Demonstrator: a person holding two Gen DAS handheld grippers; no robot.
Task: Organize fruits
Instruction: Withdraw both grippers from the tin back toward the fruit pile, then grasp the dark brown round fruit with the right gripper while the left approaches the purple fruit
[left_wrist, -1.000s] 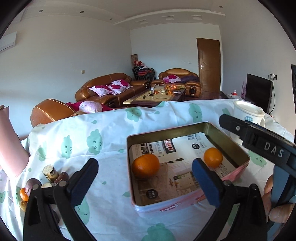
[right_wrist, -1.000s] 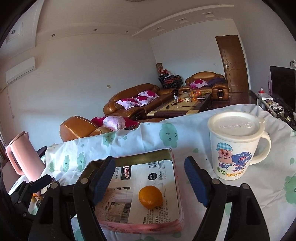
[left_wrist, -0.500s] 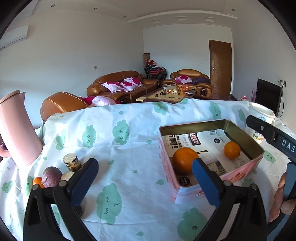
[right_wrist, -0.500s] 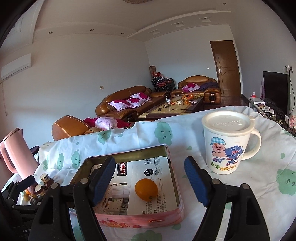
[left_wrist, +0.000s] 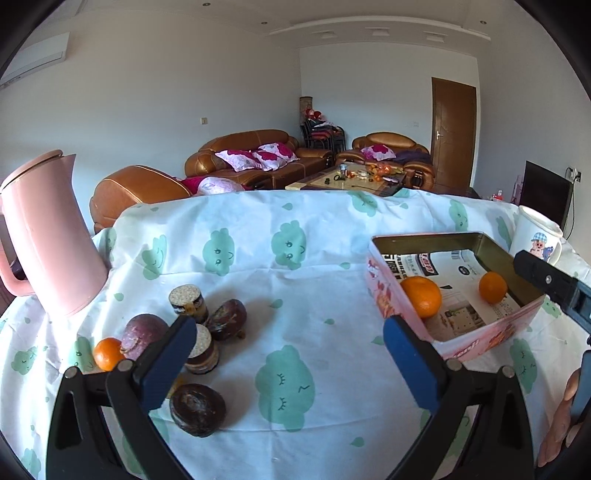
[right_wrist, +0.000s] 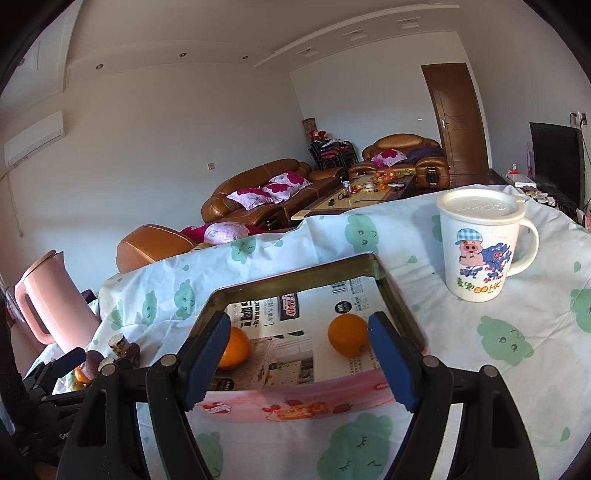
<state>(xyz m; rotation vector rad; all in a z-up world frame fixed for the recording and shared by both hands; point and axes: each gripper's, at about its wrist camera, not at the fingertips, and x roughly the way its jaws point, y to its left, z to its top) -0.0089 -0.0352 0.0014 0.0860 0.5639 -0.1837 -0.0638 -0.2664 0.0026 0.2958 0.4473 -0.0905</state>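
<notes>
A pink tin box (left_wrist: 495, 338) (right_wrist: 295, 404) lined with newspaper holds two oranges (left_wrist: 422, 296) (left_wrist: 492, 287), also seen in the right wrist view (right_wrist: 348, 335) (right_wrist: 234, 348). At the left lie a small orange (left_wrist: 107, 353), purple passion fruits (left_wrist: 142, 334) (left_wrist: 227, 318) (left_wrist: 197, 409) and small jars (left_wrist: 188, 297). My left gripper (left_wrist: 284, 360) is open and empty above the cloth between the fruit pile and the tin. My right gripper (right_wrist: 297, 354) is open and empty over the tin's near wall.
A pink jug (left_wrist: 48, 236) (right_wrist: 51, 299) stands at the far left. A white lidded mug with a pig picture (right_wrist: 480, 243) (left_wrist: 537, 238) stands right of the tin. The table has a white cloth with green cloud prints (left_wrist: 284, 384). Sofas lie beyond.
My left gripper has swung left, from over the tin toward the fruit pile, which now shows in full. My right gripper has edged left over the tin. Both stay open.
</notes>
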